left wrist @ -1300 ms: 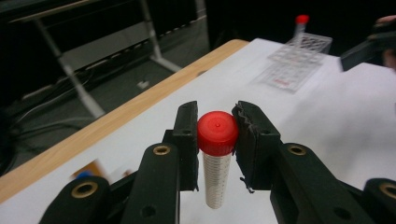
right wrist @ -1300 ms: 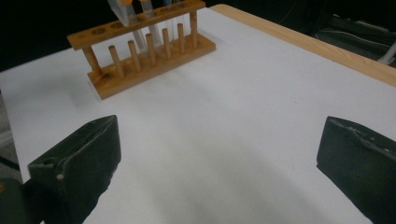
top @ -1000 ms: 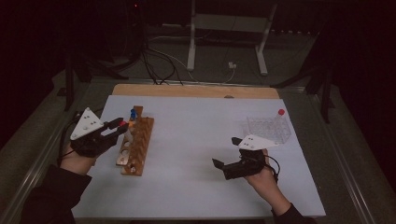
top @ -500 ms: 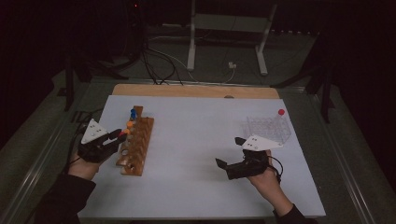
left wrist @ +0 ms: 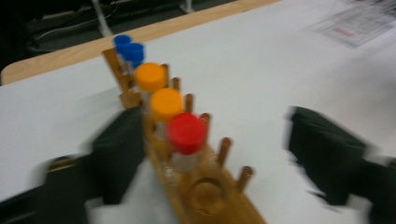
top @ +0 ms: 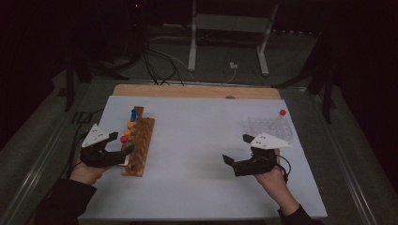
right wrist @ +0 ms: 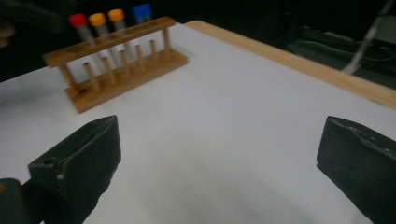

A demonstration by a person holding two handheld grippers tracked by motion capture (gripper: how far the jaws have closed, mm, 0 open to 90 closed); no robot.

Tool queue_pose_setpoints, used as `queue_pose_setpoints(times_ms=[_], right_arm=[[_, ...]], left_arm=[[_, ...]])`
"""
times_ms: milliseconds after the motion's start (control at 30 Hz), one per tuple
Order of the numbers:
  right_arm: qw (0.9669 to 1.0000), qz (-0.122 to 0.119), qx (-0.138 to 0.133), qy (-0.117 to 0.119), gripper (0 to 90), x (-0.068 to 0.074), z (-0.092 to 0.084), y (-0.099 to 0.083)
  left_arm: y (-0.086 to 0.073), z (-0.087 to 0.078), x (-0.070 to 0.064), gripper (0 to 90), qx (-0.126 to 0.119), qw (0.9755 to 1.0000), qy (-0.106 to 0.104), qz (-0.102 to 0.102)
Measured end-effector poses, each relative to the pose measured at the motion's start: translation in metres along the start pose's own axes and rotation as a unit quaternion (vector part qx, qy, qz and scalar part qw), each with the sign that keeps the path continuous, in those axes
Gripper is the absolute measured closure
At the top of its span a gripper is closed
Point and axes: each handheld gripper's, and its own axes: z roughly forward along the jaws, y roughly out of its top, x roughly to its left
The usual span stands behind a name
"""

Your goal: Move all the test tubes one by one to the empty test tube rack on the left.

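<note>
At the table's left, the left gripper (top: 121, 144) has its jaws spread wide on either side of the near end of the wooden test tube rack (top: 139, 145), gripping nothing. The red-capped tube (left wrist: 186, 135) stands nearest in the rack, then two orange-capped tubes (left wrist: 159, 93) and two blue-capped tubes (left wrist: 130, 48). On the white mat (top: 197, 140), the right gripper (top: 234, 150) hovers wide open and empty. Far right sits a clear plastic rack (top: 268, 126) holding one red-capped tube (top: 282, 112).
</note>
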Motion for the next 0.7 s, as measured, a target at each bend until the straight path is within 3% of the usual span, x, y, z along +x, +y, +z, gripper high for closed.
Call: queue_pose_setpoints(times_ms=[133, 267, 367, 533, 700], right_arm=[[0.9994, 0.001, -0.012, -0.033, 0.0, -0.019, -0.008, 0.001], [0.9964, 0.005, -0.024, -0.081, 0.0, -0.046, -0.018, 0.0], [0.9927, 0.018, -0.031, -0.115, 0.0, -0.072, -0.027, -0.003], [0.9818, 0.068, -0.035, -0.174, 0.5, -0.118, -0.037, -0.011], [0.9696, 0.098, -0.012, -0.224, 7.8, -0.156, -0.033, -0.027]], left_arm=[[0.001, -0.008, -0.014, 3.1, -0.025, 0.9993, -0.024, 0.01], [0.005, -0.019, -0.027, 1.9, -0.063, 0.997, -0.042, 0.014], [0.007, -0.023, -0.036, 1.9, -0.076, 0.9954, -0.055, 0.019], [0.009, -0.018, -0.052, 1.9, -0.071, 0.9934, -0.081, 0.04], [0.009, -0.012, -0.061, 1.8, -0.064, 0.9924, -0.093, 0.048]])
